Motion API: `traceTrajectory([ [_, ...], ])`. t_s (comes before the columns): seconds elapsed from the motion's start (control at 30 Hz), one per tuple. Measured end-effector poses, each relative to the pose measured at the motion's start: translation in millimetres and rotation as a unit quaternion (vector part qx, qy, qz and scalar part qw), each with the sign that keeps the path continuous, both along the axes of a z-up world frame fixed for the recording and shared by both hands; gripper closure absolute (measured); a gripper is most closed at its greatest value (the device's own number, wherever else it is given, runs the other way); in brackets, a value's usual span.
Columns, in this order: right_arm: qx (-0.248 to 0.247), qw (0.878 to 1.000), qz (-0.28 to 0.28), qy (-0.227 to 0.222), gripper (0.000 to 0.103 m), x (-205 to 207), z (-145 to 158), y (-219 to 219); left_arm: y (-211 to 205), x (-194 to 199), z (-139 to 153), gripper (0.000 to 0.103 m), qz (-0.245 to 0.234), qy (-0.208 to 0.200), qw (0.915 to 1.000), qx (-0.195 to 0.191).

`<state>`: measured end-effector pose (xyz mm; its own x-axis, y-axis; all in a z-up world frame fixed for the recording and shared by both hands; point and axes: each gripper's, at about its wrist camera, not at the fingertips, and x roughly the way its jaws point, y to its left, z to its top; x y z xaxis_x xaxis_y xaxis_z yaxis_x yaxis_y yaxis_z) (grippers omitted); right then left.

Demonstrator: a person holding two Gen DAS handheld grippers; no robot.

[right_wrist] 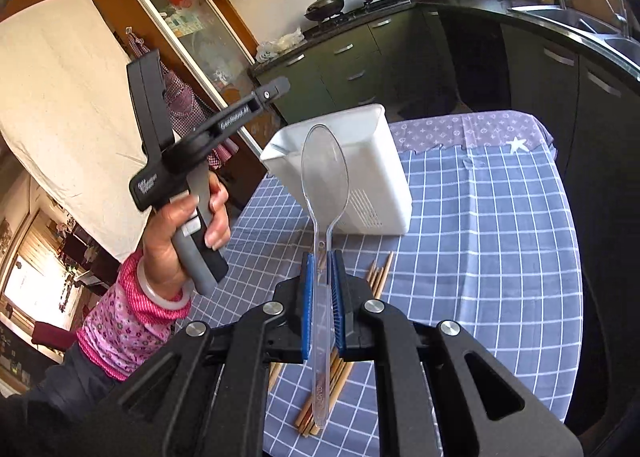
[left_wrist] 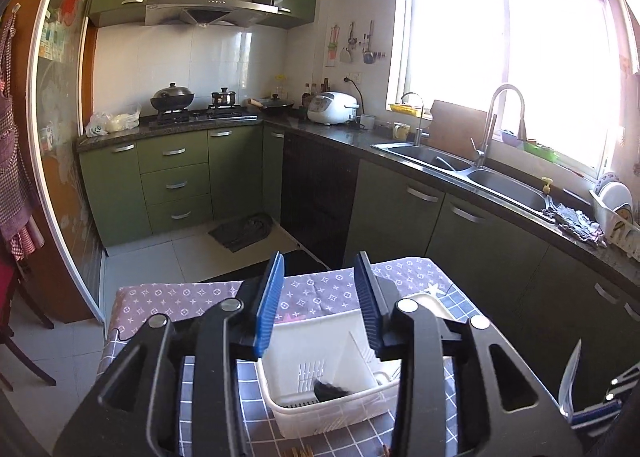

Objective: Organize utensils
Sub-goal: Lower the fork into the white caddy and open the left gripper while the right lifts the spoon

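My left gripper (left_wrist: 320,261) hangs open over a white slotted utensil caddy (left_wrist: 320,369), with nothing between its blue pads. A dark utensil end (left_wrist: 332,391) lies inside the caddy. In the right wrist view my right gripper (right_wrist: 323,257) is shut on the handle of a clear plastic spoon (right_wrist: 324,165), bowl pointing up, just in front of the caddy (right_wrist: 372,177). The same spoon (left_wrist: 570,381) shows at the right edge of the left wrist view. Bamboo chopsticks (right_wrist: 380,273) lie on the cloth under the right gripper. A hand holds the left gripper (right_wrist: 276,89) left of the caddy.
The table (right_wrist: 480,257) wears a blue chequered cloth and a purple patterned one (right_wrist: 480,129) at its far end. Green cabinets (left_wrist: 400,217), a sink (left_wrist: 500,181) and a stove (left_wrist: 192,113) stand beyond. The person's pink sleeve (right_wrist: 128,317) is at the left.
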<state>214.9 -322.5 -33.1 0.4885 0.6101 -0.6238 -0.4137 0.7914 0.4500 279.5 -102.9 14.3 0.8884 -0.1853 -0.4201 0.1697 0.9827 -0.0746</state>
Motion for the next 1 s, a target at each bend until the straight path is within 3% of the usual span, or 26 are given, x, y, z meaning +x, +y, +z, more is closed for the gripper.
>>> traceTrajectory([
  [0.2, 0.023, 0.995, -0.047, -0.085, 0.093, 40.5, 49.4, 18.0, 14.6, -31.6, 9.8, 0.068, 0.004, 0.008, 0.9999, -0.012],
  [0.43, 0.015, 0.97, -0.132, -0.201, 0.093, 102.4, 90.6, 52.4, 36.2, -84.4, 10.8, 0.066, 0.009, 0.024, 0.9996, -0.012],
  [0.5, -0.009, 0.964, -0.144, -0.223, 0.093, 116.7, 85.5, 67.0, 40.4, -95.0, 9.0, 0.066, 0.006, 0.032, 0.9994, -0.013],
  [0.67, -0.039, 0.962, -0.138, -0.23, 0.093, 131.3, 51.1, 83.8, 47.1, -107.7, 4.7, 0.065, -0.001, 0.046, 0.9989, -0.011],
  [1.0, -0.09, 0.961, -0.112, -0.237, 0.089, 98.7, 6.4, 76.6, 55.1, -111.3, -5.3, 0.064, -0.004, 0.064, 0.9974, -0.032],
])
